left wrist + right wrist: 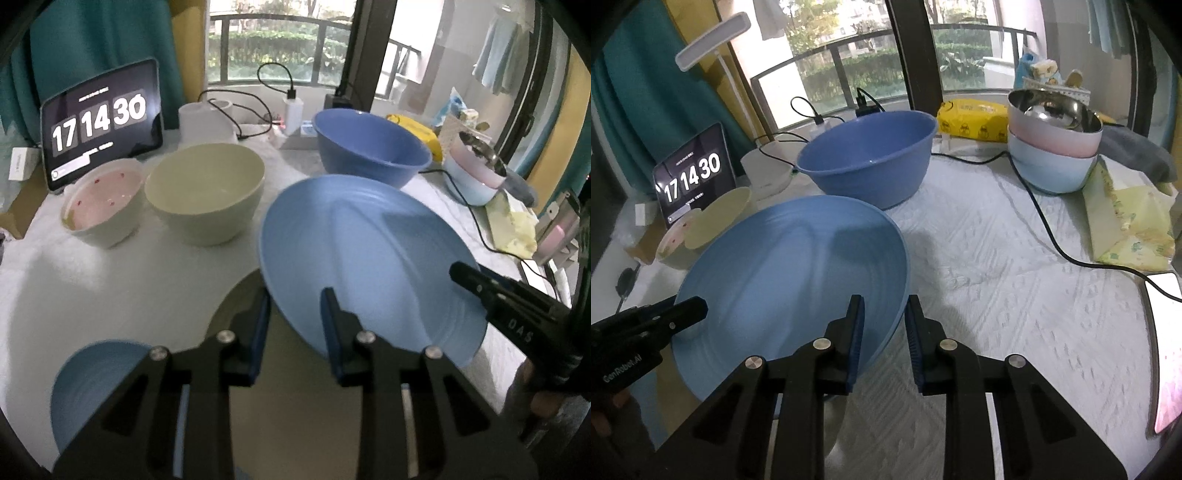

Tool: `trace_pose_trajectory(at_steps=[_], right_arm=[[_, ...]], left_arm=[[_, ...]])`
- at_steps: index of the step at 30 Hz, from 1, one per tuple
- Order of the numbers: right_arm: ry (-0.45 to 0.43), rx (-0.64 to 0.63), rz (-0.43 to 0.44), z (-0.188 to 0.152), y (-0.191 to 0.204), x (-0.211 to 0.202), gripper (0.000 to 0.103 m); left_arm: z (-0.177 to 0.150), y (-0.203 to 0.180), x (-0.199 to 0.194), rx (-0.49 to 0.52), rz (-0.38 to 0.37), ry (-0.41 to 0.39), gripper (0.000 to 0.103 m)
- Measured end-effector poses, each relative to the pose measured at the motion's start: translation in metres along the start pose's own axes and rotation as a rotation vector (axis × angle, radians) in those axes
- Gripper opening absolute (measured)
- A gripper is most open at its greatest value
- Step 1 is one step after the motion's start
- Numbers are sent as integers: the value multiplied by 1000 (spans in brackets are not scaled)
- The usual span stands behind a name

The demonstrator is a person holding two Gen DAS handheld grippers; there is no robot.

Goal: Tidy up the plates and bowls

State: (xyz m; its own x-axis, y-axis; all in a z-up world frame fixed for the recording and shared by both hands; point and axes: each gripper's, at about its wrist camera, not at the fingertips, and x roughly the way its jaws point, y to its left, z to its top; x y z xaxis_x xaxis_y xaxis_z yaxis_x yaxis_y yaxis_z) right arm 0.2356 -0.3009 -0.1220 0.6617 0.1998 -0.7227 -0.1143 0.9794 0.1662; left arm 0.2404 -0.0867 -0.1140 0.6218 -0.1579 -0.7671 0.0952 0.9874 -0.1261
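A light blue plate (369, 258) is held tilted above the table; it also shows in the right wrist view (790, 280). My left gripper (293, 310) grips its left rim, one finger on each side. My right gripper (884, 321) grips the opposite rim the same way. A dark grey plate (236, 295) lies on the table under it. Another light blue plate (88, 380) lies at the near left. A cream bowl (207, 192), a white bowl with pink inside (103, 203) and a large blue bowl (369, 144) stand behind.
A tablet showing a clock (99, 122) leans at the back left. Stacked pink and blue bowls with a steel bowl on top (1052, 147) stand back right. A yellow pack (971, 114), a tissue pack (1126, 221), a black cable (1052, 236) and a phone (1167, 332) lie on the white cloth.
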Motion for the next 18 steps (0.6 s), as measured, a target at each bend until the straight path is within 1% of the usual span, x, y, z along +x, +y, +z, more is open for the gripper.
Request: trace_pose_trajectory(at_steps=[10,18], right_arm=[[-36,-23,-3,-11,20,-26,25],[-39,-41,-6,-27,34,-38,25]], left_arm=[[-16,9,-30,-3,8,-53,29],[-34,17,-42,-15,14,-62,29]])
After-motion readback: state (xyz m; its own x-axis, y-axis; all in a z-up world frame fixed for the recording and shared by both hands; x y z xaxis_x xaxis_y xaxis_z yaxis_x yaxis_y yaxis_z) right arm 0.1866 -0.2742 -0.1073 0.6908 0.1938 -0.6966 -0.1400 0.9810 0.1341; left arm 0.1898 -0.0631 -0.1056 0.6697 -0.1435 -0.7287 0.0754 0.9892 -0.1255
